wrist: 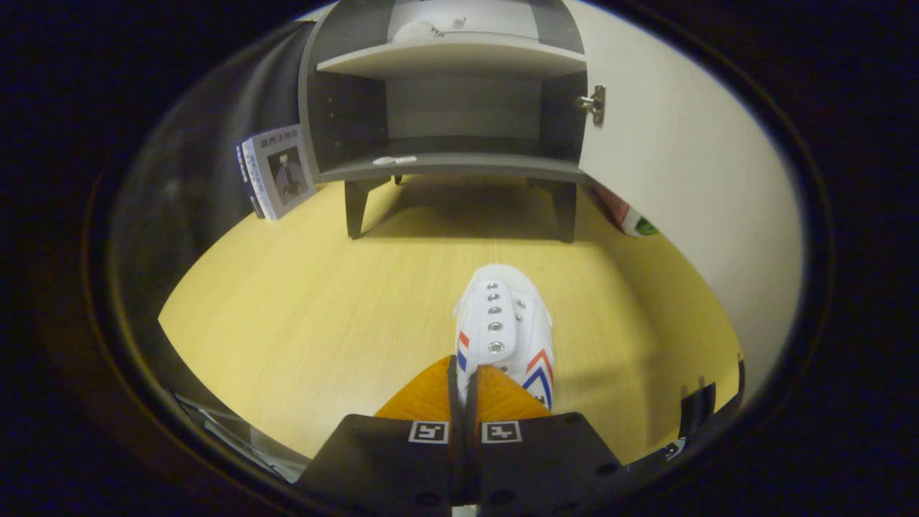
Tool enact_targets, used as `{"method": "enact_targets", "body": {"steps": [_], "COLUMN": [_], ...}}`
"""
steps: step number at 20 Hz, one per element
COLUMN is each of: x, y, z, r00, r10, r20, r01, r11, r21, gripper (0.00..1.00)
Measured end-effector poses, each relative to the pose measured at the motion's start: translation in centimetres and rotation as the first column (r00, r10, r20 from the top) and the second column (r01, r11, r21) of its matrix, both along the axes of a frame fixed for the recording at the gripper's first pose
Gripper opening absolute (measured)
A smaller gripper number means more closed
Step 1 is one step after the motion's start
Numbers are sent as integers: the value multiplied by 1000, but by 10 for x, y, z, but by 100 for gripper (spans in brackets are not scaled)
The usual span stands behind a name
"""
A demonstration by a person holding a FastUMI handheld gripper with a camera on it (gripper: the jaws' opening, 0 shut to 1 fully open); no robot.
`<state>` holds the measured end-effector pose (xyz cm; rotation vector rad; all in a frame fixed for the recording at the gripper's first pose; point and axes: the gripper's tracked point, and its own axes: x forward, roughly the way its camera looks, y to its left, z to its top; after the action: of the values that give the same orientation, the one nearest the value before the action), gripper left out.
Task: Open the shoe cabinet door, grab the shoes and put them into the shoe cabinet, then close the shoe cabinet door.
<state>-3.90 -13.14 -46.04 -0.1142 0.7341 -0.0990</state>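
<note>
Just ahead of the camera, the gripper (465, 377) has its fingers drawn nearly together, clamped on the heel end of a white shoe (506, 323) with red and blue stripes; the shoe points toward the shoe cabinet (449, 100) beyond; its door (682, 165) stands open; a book (276, 179) leans beside it on the wooden desk (301, 301).
</note>
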Motion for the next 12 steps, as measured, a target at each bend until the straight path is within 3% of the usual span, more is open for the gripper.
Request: {"method": "enact_targets", "body": {"steps": [6,12], "x": [12,34], "y": [25,42], "z": [63,158], "r00": [996,971], "r10": [16,22], "r20": [90,239], "r01": [-19,-33], "r11": [999,999], "r21": [34,42], "gripper": [3,2]}}
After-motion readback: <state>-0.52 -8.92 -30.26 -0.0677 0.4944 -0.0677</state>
